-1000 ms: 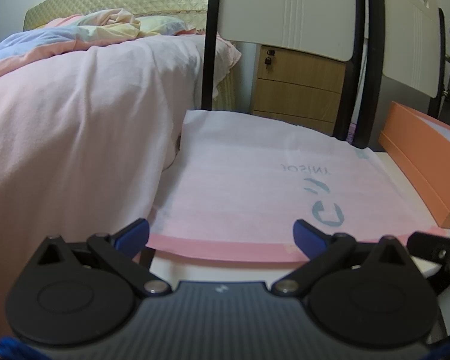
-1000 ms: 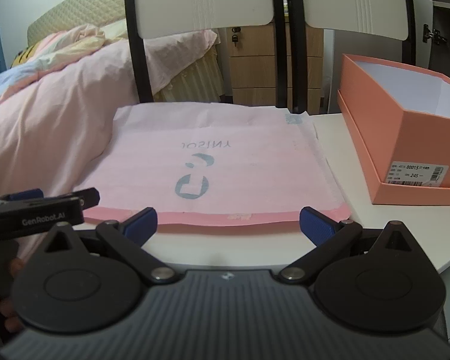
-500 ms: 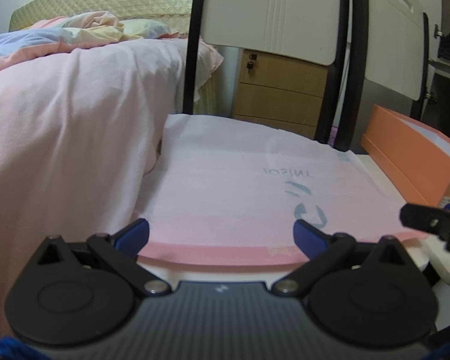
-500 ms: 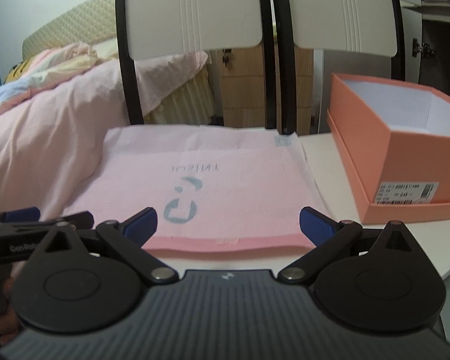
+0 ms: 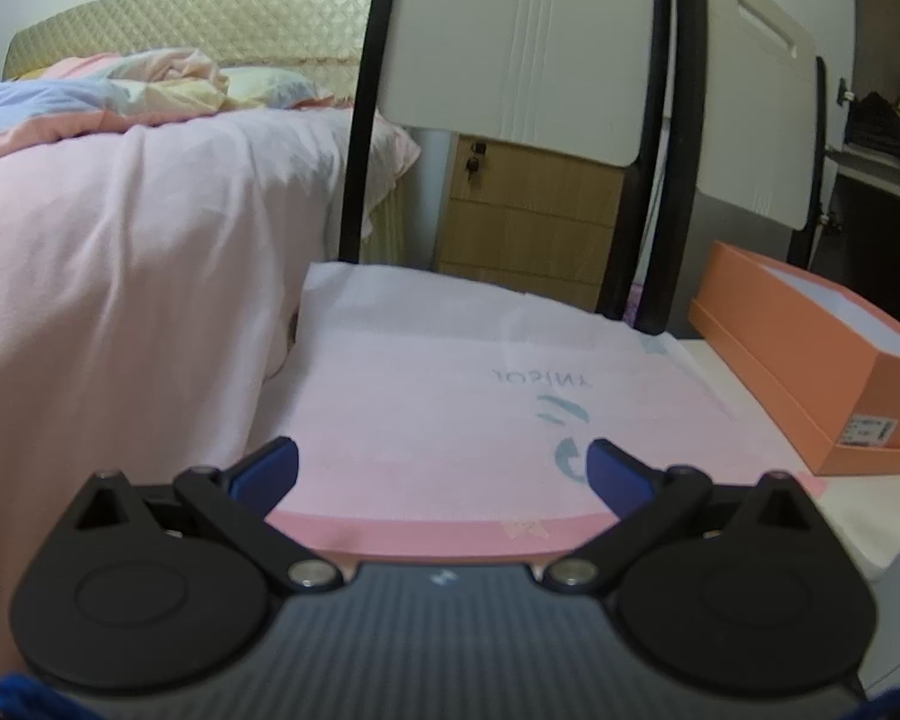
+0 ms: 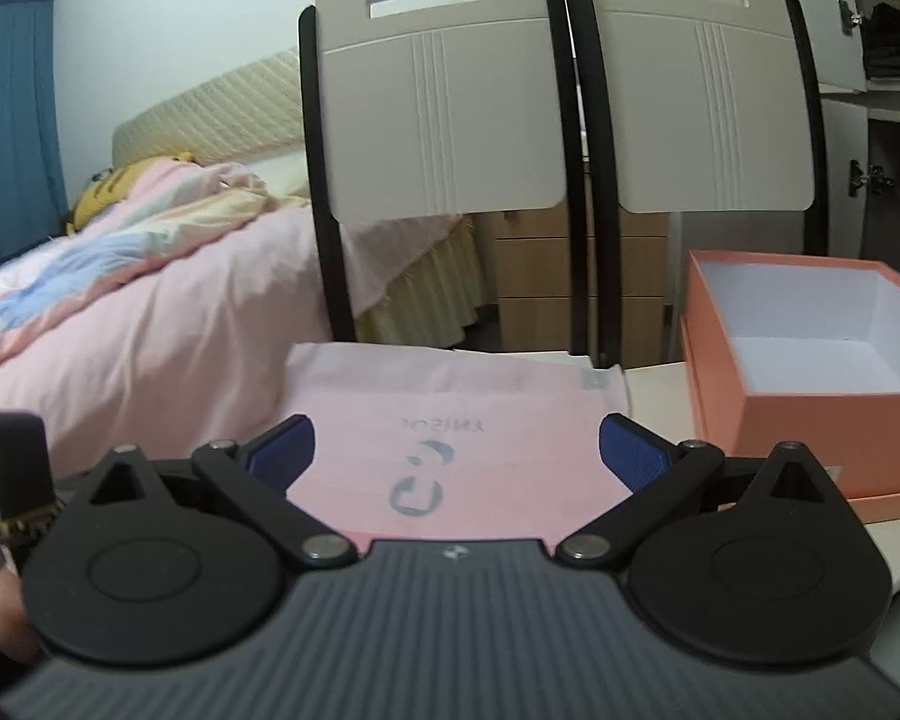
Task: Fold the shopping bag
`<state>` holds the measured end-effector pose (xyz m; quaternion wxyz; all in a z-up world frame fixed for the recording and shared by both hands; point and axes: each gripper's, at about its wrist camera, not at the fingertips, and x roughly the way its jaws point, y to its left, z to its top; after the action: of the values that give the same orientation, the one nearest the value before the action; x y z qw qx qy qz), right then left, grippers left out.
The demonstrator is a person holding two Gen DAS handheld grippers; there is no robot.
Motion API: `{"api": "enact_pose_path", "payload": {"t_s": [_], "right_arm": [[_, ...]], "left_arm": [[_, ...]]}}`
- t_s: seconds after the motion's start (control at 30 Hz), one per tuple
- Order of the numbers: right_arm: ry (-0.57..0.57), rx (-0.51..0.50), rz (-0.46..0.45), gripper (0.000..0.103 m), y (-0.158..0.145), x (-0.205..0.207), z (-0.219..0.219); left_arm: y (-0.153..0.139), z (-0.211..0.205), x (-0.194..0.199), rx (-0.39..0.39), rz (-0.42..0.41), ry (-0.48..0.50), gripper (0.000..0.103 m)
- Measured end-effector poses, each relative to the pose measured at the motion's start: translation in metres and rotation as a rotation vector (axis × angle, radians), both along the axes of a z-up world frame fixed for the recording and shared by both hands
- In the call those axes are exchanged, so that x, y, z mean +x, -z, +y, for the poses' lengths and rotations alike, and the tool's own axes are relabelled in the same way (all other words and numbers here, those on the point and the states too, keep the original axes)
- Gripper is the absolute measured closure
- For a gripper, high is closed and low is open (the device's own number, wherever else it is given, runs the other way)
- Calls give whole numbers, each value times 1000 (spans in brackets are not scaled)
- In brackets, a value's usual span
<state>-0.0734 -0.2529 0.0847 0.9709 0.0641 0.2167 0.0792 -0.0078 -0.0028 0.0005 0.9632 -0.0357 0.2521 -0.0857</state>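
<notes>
- The pink shopping bag (image 5: 468, 396) lies flat on the white table (image 5: 870, 516), with its darker pink hem toward both cameras and its grey-blue printed logo (image 6: 420, 480) upside down.
- The left gripper (image 5: 444, 468) hovers above the bag's near edge; its blue-tipped fingers (image 5: 267, 471) are spread wide, holding nothing.
- The right gripper (image 6: 456, 444) is likewise released, its fingers (image 6: 633, 450) apart over the near part of the bag, the logo showing between them.
- An open orange cardboard box (image 6: 810, 372) with a white inside stands on the table just to the right of the bag.
- Two white-backed chairs (image 6: 444, 102) with black frames stand behind the table's far edge.
- A bed with a pink sheet (image 5: 120, 264) lies beside the table on the left, with a wooden drawer cabinet (image 5: 534, 222) behind the chairs.
</notes>
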Motion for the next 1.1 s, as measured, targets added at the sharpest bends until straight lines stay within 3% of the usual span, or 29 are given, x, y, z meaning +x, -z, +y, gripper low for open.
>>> {"api": "enact_pose_path", "payload": {"t_s": [0.17, 0.33, 0.53, 0.67, 0.87, 1.1], "right_arm": [[8, 74, -20, 0, 12, 13, -4], [26, 162, -60, 0, 21, 24, -11], [19, 204, -117, 0, 23, 22, -21], [40, 168, -154, 0, 23, 25, -17], [62, 133, -97, 0, 34, 46, -3], [131, 163, -66, 0, 43, 61, 3]], "left_arm": [[-14, -4, -1, 14, -84, 7, 0], [-27, -10, -6, 49, -249, 16, 0], [-44, -34, 24, 143, -225, 119, 0], [-32, -47, 29, 206, -239, 161, 0], [0, -45, 24, 185, -178, 270, 0], [10, -43, 19, 158, -177, 320, 0]]}}
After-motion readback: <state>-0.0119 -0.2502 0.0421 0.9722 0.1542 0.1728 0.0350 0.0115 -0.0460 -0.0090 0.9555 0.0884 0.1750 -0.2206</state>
